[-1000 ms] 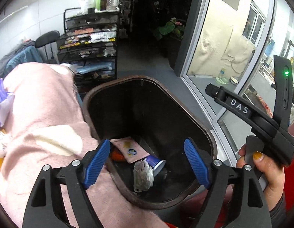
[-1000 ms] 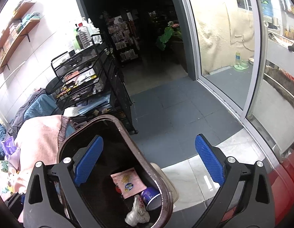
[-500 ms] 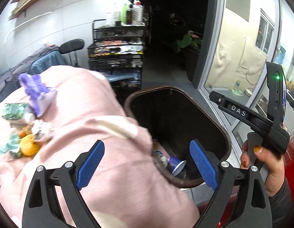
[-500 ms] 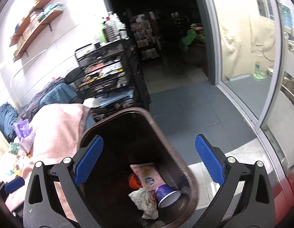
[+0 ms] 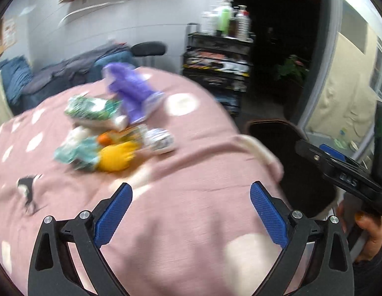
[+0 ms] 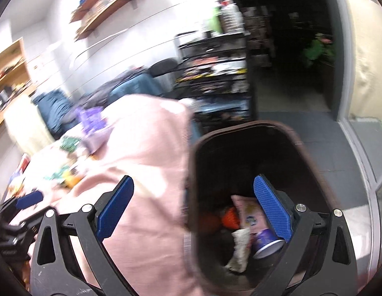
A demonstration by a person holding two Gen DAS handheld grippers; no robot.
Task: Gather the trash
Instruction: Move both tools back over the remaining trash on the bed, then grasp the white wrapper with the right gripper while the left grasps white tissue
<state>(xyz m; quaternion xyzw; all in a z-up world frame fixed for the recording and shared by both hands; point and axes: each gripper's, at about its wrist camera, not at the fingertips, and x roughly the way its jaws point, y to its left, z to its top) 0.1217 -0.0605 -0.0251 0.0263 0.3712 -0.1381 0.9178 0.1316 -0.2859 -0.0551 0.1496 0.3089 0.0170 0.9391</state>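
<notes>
Both views swung from bin (image 6: 252,148) to blanket (image 5: 191,209) trash (image 5: 111,133) (writing blurred)

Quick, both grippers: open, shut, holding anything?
Left gripper: jaws opening, nothing between them, above the pink spotted blanket.
Right gripper: open, empty, near the dark brown bin.
</notes>
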